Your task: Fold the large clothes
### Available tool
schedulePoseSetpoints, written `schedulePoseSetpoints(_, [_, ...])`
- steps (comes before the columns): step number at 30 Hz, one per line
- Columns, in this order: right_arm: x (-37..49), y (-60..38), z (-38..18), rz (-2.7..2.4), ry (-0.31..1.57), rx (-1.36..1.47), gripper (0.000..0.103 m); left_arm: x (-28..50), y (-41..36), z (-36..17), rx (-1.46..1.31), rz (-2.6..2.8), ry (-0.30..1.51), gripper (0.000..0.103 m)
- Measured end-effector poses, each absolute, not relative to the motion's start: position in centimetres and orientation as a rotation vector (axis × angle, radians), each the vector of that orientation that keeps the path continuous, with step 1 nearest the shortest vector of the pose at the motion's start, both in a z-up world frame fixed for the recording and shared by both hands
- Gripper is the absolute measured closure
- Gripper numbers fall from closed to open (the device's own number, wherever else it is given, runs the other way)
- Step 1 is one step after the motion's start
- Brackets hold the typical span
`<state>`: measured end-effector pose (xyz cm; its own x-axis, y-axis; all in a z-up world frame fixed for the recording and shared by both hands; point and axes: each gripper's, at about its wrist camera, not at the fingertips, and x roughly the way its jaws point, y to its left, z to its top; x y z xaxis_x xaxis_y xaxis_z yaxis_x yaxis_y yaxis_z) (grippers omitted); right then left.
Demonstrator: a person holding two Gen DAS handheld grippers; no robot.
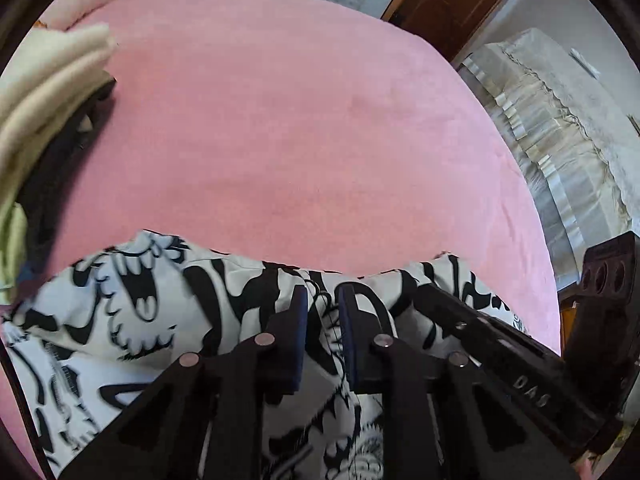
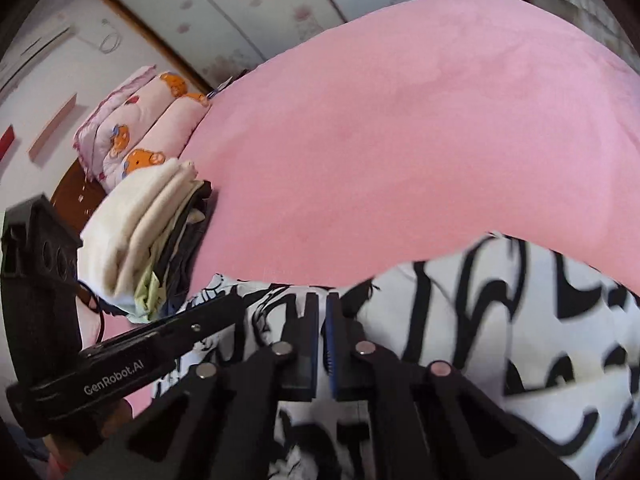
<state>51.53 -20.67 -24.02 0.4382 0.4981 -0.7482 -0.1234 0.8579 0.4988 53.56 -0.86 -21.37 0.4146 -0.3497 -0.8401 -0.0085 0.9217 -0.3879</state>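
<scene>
the left claw (image 1: 322,300) is nearly closed on a ridge of the printed garment (image 1: 132,300), with a narrow gap between its pads, so its hold looks thin. the right claw (image 2: 323,312) is clenched tighter on the same cloth (image 2: 500,320), pads almost meeting. the garment lies bunched at the near edge of the pink bed (image 1: 280,120), with both claws close together on it. the risk, as i judge it: if the claws pull apart unevenly, the left may lose the fabric and the fold goes crooked. a wide leftward sweep could also knock the folded stack (image 2: 132,232) just beside the garment. beyond it lie the bear pillows (image 2: 132,136), clear of any danger.
</scene>
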Motion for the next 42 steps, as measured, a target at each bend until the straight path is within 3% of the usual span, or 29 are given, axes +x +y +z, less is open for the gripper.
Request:
schedulePoseSetpoints(6, [53.5,-19.5,-28.9,0.396,1.111,0.365,0.103,55.4,-1.6,-26.4,-0.321,-0.182,1.208,0.091])
schedulePoseSetpoints(11, [53.7,-19.4,-31.5,0.376,1.136,0.322,0.103,55.7,-2.1,-29.7,-0.279,-0.143,1.203,0.097])
schedulePoseSetpoints(22, [53.5,-21.9,-29.4,0.301,1.033,0.198,0.103,56.6,0.8,-29.0,-0.275,-0.095,1.119,0.101])
schedulePoseSetpoints(27, [54.0,-26.0,-29.2,0.238,1.019,0.279,0.103,57.2,2.1,-29.0,-0.236,-0.092,1.100,0.101])
schedulePoseSetpoints(36, [53.4,-29.8,-30.0,0.066,1.037,0.221,0.103,56.4,5.3,-28.9,-0.241,-0.008,1.091,0.101])
schedulePoseSetpoints(37, [53.3,-30.5,-30.2,0.062,1.037,0.231,0.103,56.2,6.0,-28.8,-0.220,0.028,1.089,0.096])
schedulePoseSetpoints(39, [53.2,-31.9,-30.5,0.068,1.038,0.274,0.103,56.4,7.1,-29.2,-0.161,0.114,1.091,0.096])
schedulePoseSetpoints(42, [53.0,-32.5,-30.6,0.069,1.043,0.235,0.103,56.3,9.6,-29.7,-0.250,0.126,1.105,0.097])
